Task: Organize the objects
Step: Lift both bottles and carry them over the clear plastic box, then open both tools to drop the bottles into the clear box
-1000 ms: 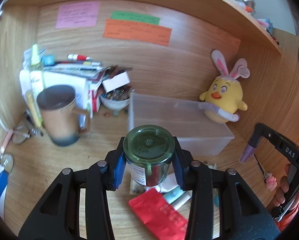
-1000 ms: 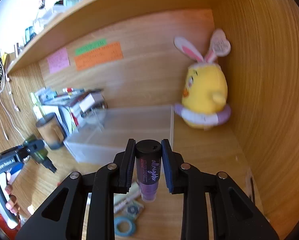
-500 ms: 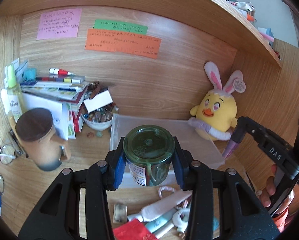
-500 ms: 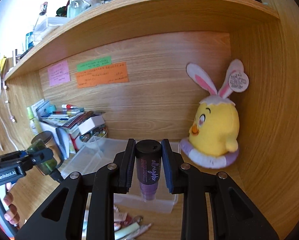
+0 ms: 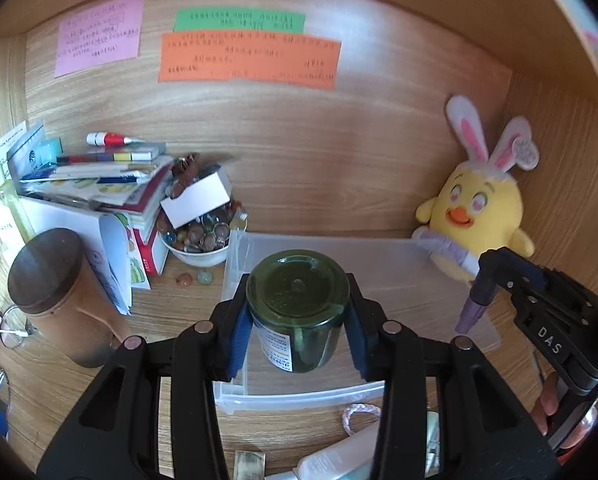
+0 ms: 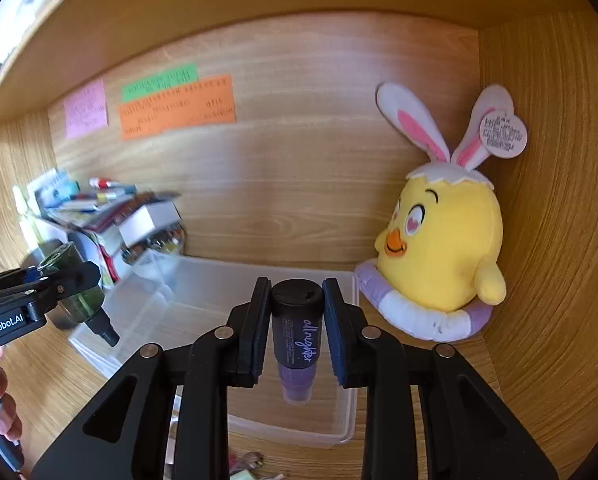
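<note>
Green glass jar (image 5: 297,312): dark translucent body, green screw lid facing the camera, white printed label on its lower left side. It hangs upright over the near left part of the clear plastic bin (image 5: 395,264), which sits on the wooden desk (image 5: 167,316) against the back panel. Left gripper (image 5: 297,320): jaws partly closed, blue pads pressed to either side of the jar just below the lid; jar held clear of the bin floor. Purple bottle (image 6: 297,332): black cap uppermost, dark sleeve with script lettering, lighter purple end pointing down. It hangs over the right half of the bin, nearer the front rim. Right gripper (image 6: 297,328): jaws narrowly spaced, both pads flat against the bottle's cap and upper sleeve. Yellow chick plush (image 6: 439,248) with rabbit ears stands at the far right, just beside the bin's right end. Left of the bin: a white bowl of beads (image 5: 199,240), a stack of books (image 5: 99,176), and a brown lidded mug (image 5: 59,296). Pink, green and orange paper notes (image 5: 247,56) are stuck on the back panel.
</note>
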